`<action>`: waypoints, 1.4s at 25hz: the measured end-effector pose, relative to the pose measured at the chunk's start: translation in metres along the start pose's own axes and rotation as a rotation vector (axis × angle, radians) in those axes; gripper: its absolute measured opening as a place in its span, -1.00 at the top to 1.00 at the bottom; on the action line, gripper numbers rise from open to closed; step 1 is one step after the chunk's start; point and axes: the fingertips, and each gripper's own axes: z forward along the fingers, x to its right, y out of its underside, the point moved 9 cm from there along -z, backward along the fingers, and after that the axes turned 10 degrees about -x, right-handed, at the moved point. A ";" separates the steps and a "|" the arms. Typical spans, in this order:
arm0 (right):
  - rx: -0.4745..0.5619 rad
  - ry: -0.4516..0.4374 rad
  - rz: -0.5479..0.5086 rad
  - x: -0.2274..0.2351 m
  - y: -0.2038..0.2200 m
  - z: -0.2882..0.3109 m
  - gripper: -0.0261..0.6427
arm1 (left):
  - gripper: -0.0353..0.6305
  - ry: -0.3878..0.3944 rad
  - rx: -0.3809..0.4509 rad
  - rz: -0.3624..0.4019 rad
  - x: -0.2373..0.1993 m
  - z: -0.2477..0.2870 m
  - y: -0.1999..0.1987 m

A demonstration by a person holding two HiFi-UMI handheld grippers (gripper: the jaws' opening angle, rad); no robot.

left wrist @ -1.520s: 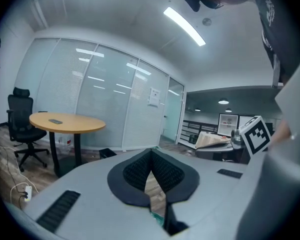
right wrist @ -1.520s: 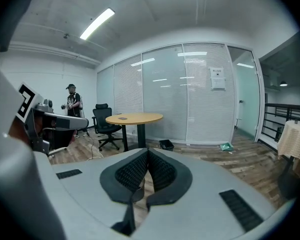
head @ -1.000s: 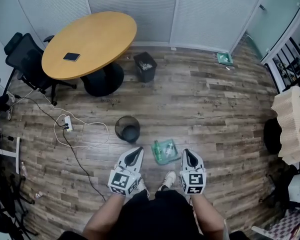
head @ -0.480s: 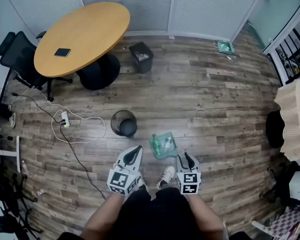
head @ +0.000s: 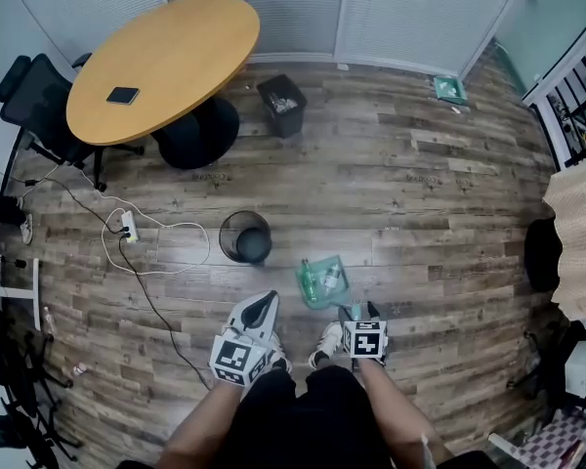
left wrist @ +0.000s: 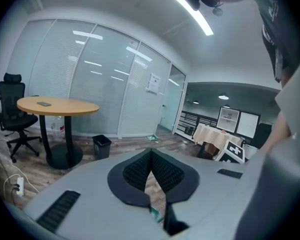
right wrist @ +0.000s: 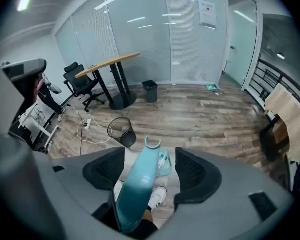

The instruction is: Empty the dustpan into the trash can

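Observation:
A teal dustpan [head: 322, 281] lies on the wood floor with plastic bottles in it, just ahead of the person's feet. Its long handle [right wrist: 140, 184] rises between the jaws of my right gripper [right wrist: 149, 156], which have just been opening; the pads stand wide and do not press it. From the head view, the right gripper [head: 359, 311] points steeply down behind the pan. A round black mesh trash can [head: 246, 237] stands left of the dustpan, also in the right gripper view [right wrist: 122, 130]. My left gripper [head: 267, 301] hangs beside it, shut and holding nothing [left wrist: 151, 154].
A round wooden table [head: 166, 57] with a dark phone, an office chair [head: 39, 96] and a square black bin [head: 280, 106] stand farther off. A white power strip with its cable [head: 129, 231] lies left of the mesh can. The person's shoes [head: 327, 342] are below the grippers.
The right gripper has dropped and tipped downward over the dustpan's handle. The left gripper has sunk a little. The dustpan and the trash can stay where they were.

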 end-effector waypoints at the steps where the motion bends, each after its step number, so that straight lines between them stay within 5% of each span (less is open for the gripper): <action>1: -0.023 -0.008 0.002 -0.001 -0.001 0.007 0.00 | 0.86 0.000 -0.005 -0.006 -0.003 0.000 0.001; 9: -0.168 -0.023 0.119 0.000 0.006 0.039 -0.04 | 0.86 0.011 0.000 -0.024 -0.009 -0.001 0.002; 19: -0.144 0.067 0.156 0.001 0.013 0.039 0.46 | 0.86 0.003 -0.006 -0.039 -0.007 -0.011 0.014; 28: -0.147 0.162 0.108 0.005 0.026 0.033 0.62 | 0.86 -0.006 -0.013 -0.039 -0.001 -0.020 0.021; 35: -0.123 0.155 0.094 0.006 0.038 0.027 0.62 | 0.86 0.012 -0.021 -0.051 0.002 -0.027 0.031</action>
